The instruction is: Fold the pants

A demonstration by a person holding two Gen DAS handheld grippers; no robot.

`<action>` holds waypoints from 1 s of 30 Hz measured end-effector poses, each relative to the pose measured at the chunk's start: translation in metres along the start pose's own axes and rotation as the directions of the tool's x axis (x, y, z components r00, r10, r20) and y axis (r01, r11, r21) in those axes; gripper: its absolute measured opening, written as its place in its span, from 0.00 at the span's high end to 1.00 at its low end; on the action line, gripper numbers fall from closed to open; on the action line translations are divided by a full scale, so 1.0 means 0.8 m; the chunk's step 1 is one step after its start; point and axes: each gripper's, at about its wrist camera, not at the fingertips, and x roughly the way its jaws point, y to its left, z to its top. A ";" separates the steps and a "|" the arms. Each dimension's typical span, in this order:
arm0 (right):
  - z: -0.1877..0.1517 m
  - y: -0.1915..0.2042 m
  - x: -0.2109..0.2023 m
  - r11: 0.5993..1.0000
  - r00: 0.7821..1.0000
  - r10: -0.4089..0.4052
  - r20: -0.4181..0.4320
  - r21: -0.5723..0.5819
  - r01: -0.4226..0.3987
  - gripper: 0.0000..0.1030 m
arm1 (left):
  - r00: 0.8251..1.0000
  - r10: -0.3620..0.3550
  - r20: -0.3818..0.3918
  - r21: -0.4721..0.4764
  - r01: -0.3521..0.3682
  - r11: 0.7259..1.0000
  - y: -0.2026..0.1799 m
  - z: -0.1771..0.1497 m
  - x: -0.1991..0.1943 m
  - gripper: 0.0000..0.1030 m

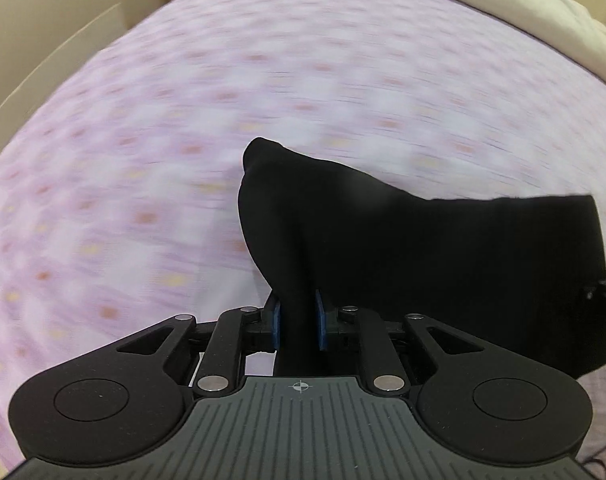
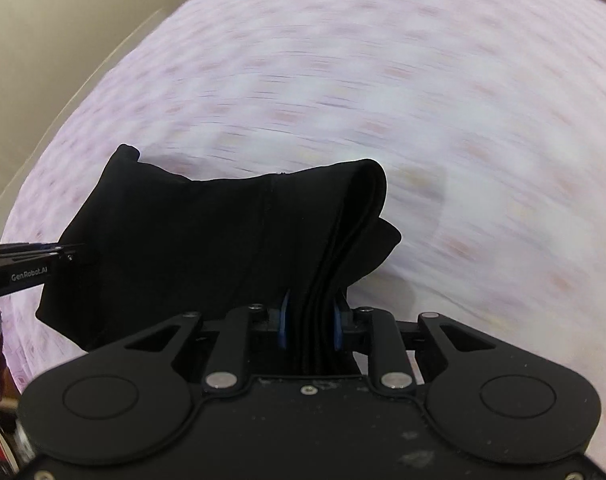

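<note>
While both grippers clamp the black pants (image 1: 423,248) above the blurred pink patterned bedsheet (image 1: 143,160), left gripper (image 1: 299,322) pinching one smooth bunched fold, right gripper (image 2: 310,322) view alone showing stacked layered edges, blue pads (image 2: 283,320).

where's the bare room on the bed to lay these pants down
Open pink sheet lies ahead and left of the black pants, out to the bed edge. The cream duvet crowds the far right. Both the left gripper and the right gripper grip fabric.

Black pants (image 1: 443,248) (folded, layered) held above bedsheet.
</note>
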 end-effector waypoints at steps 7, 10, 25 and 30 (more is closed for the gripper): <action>0.027 0.051 0.047 0.985 0.987 -0.159 -0.029 -0.070 0.157 0.53 | 1.000 0.012 -0.018 -0.095 -0.014 0.995 0.067 -0.019 0.016 0.61; 0.023 0.045 0.048 0.980 0.979 -0.198 -0.038 -0.016 0.198 0.51 | 1.000 0.021 -0.021 -0.097 -0.023 0.995 0.082 -0.030 0.008 0.58; -0.057 0.102 0.019 0.977 0.974 -0.211 -0.077 -0.051 0.208 0.88 | 0.999 0.012 -0.049 0.053 -0.009 0.999 0.034 -0.069 0.010 0.59; -0.041 0.105 -0.001 0.982 0.981 -0.188 -0.040 -0.009 0.187 0.87 | 1.000 0.007 0.018 0.070 -0.009 0.997 0.040 -0.047 -0.023 0.60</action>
